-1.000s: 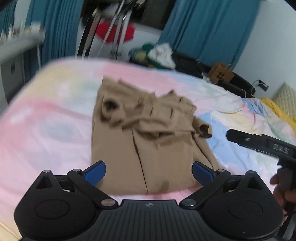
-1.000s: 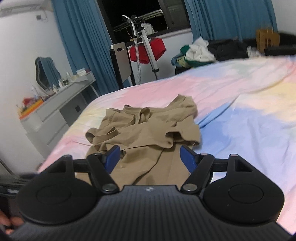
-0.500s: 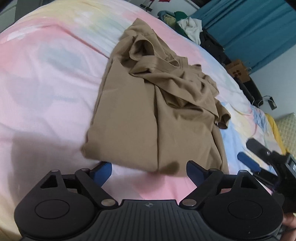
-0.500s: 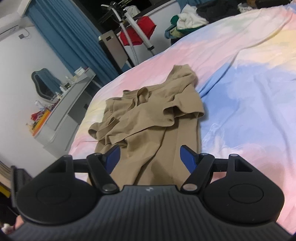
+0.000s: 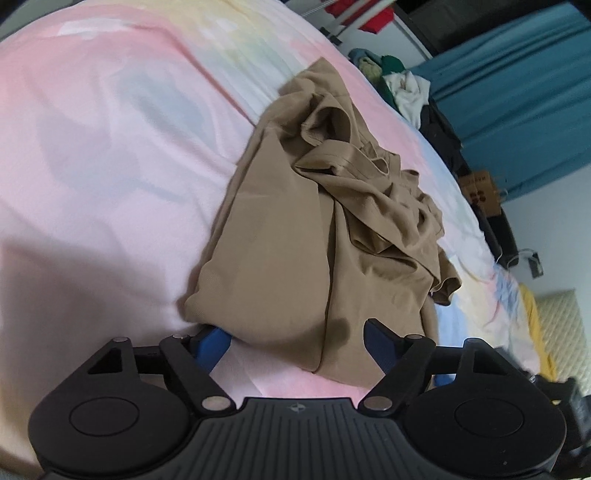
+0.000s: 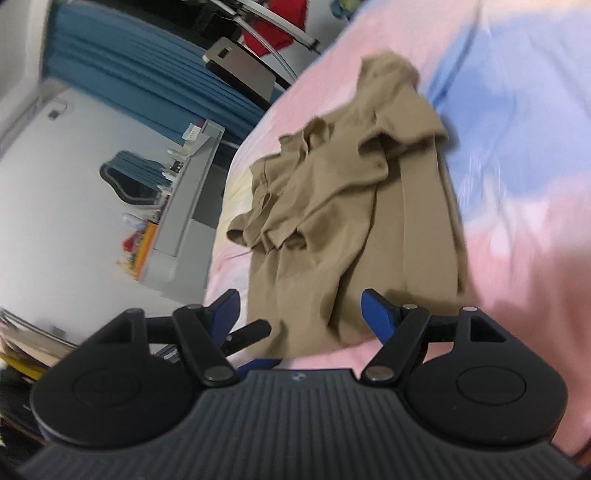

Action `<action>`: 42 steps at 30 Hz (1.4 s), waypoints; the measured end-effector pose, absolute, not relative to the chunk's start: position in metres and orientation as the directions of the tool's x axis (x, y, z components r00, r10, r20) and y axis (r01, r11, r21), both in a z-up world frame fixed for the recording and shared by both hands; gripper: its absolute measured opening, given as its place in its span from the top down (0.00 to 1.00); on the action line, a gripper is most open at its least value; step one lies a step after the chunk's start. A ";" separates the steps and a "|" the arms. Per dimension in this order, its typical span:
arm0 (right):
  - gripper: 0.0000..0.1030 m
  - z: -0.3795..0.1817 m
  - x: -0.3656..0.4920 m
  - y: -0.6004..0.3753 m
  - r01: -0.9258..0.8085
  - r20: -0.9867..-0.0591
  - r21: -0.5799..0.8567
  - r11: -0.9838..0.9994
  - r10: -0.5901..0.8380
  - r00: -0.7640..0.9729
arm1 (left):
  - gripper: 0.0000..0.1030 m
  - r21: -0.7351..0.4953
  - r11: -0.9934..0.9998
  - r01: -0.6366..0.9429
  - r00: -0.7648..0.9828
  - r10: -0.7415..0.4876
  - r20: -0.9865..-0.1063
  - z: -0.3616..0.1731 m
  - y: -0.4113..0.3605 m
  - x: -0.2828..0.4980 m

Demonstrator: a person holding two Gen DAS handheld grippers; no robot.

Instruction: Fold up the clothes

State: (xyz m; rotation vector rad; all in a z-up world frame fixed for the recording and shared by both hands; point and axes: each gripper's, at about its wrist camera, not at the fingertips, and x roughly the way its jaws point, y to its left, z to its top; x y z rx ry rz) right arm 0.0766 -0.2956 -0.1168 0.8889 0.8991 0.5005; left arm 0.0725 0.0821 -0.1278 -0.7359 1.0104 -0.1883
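A tan T-shirt [image 5: 314,229] lies on the pastel bedsheet [image 5: 110,166], its sides folded inward and its sleeves bunched on top; it also shows in the right wrist view [image 6: 354,206]. My left gripper [image 5: 295,345] is open, its blue fingertips straddling the shirt's near hem, the left fingertip partly under the cloth. My right gripper [image 6: 299,314] is open at the same hem, further to the right. The left gripper's finger shows in the right wrist view [image 6: 247,332], low on the left.
A pile of clothes [image 5: 399,85] and blue curtains [image 5: 517,110] lie beyond the bed. A grey dresser with a mirror [image 6: 184,206] stands left of the bed. A clothes rack with a red garment [image 6: 273,26] stands at the back.
Both grippers have dropped lower and moved in to the shirt's near hem. The views have tilted. The shirt has not moved.
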 end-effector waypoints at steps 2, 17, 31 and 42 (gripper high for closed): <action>0.27 -0.127 0.078 -0.294 0.023 -0.442 0.864 0.503 0.735 0.513 | 0.21 -0.657 0.725 -0.206 0.524 -0.485 -0.700 -0.129 0.083 0.071; 0.79 -0.175 0.082 -0.306 0.336 -0.538 0.842 0.422 0.612 0.580 | 0.57 -0.727 0.615 -0.307 0.615 -0.455 -0.644 -0.153 0.090 0.095; 0.90 -0.061 0.047 -0.321 0.062 -0.361 0.873 0.483 0.555 0.749 | 0.90 -0.838 0.507 -0.203 0.726 -0.496 -0.477 -0.039 0.107 0.056; 0.90 -0.064 -0.047 -0.323 0.104 -0.407 0.862 0.496 0.555 0.726 | 0.90 -0.798 0.557 -0.231 0.672 -0.502 -0.545 -0.042 0.102 -0.052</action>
